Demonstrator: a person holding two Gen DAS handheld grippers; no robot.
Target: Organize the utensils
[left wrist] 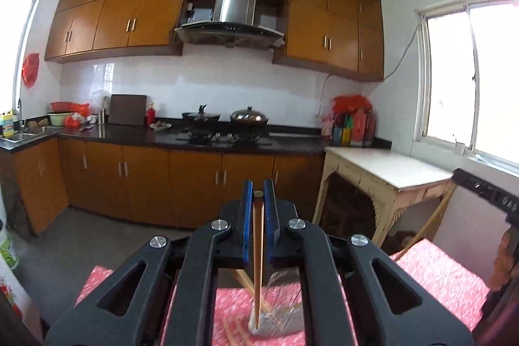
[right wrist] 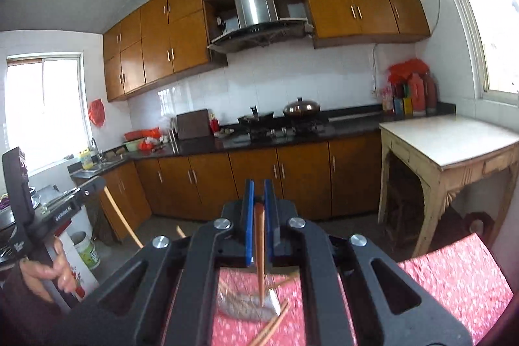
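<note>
My left gripper (left wrist: pixel 258 195) is shut on a brown wooden chopstick (left wrist: pixel 258 265) that hangs down between its blue pads, high above the table. Under its tip stands a clear glass holder (left wrist: pixel 279 323) on the red patterned tablecloth (left wrist: pixel 447 278). Loose chopsticks (left wrist: pixel 233 333) lie beside the glass. My right gripper (right wrist: pixel 258 195) is shut on another brown chopstick (right wrist: pixel 259 252), which also hangs over the clear glass holder (right wrist: pixel 240 304). More chopsticks (right wrist: pixel 272 325) lie against the glass. The left gripper with its chopstick (right wrist: pixel 121 218) shows at the left of the right wrist view, held by a hand (right wrist: pixel 48 273).
A kitchen counter (left wrist: pixel 194 138) with a stove and pans runs along the far wall over brown cabinets. A pale wooden side table (left wrist: pixel 389 167) stands at the right below a window. The sink (left wrist: pixel 22 135) is at the far left. The other gripper's body (left wrist: pixel 486 187) sits at the right edge.
</note>
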